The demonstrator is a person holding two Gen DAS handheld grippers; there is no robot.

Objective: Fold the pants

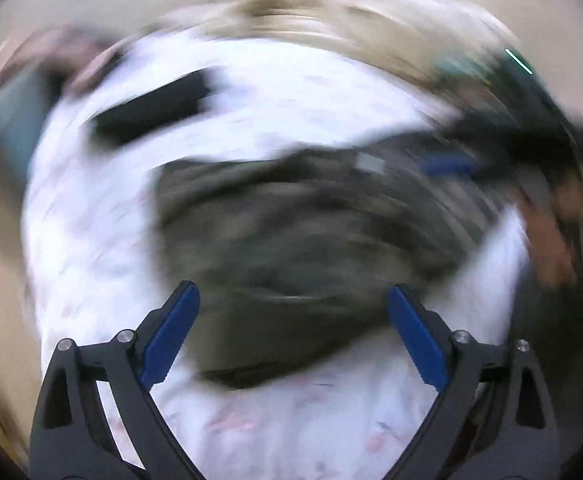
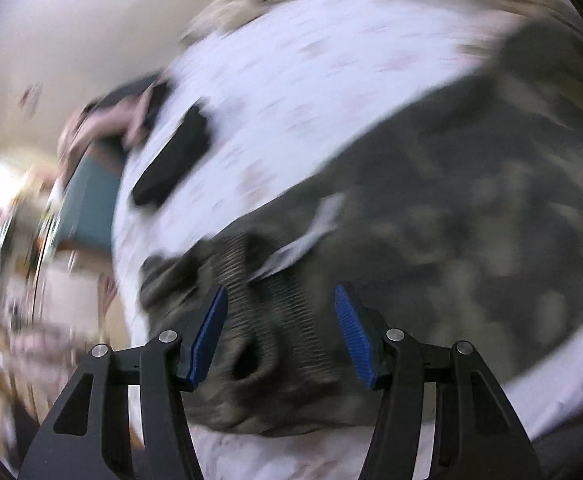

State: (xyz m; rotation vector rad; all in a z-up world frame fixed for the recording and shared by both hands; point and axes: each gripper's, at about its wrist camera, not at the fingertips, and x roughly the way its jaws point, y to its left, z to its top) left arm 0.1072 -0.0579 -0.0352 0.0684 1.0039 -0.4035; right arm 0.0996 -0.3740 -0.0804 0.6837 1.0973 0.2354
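Dark camouflage pants [image 1: 291, 220] lie bunched on a white flowered sheet [image 1: 251, 92], and both views are blurred. My left gripper [image 1: 293, 288] hovers over the near end of the pants, its blue pads wide open and apart from the cloth. In the right wrist view the pants [image 2: 451, 200] fill the right half, with a white label [image 2: 315, 224] by the ribbed waistband [image 2: 275, 320]. My right gripper [image 2: 281, 289] has that bunched waistband between its pads, and the cloth fills the gap. A blue pad [image 1: 447, 168] of the right gripper shows at the pants' far end.
A flat black object [image 1: 151, 108] [image 2: 175, 160] lies on the sheet [image 2: 291, 60] to the left of the pants. Beige bedding [image 1: 311, 12] is piled at the far edge. Beyond the sheet's left edge are a teal shape [image 2: 91, 200] and blurred clutter.
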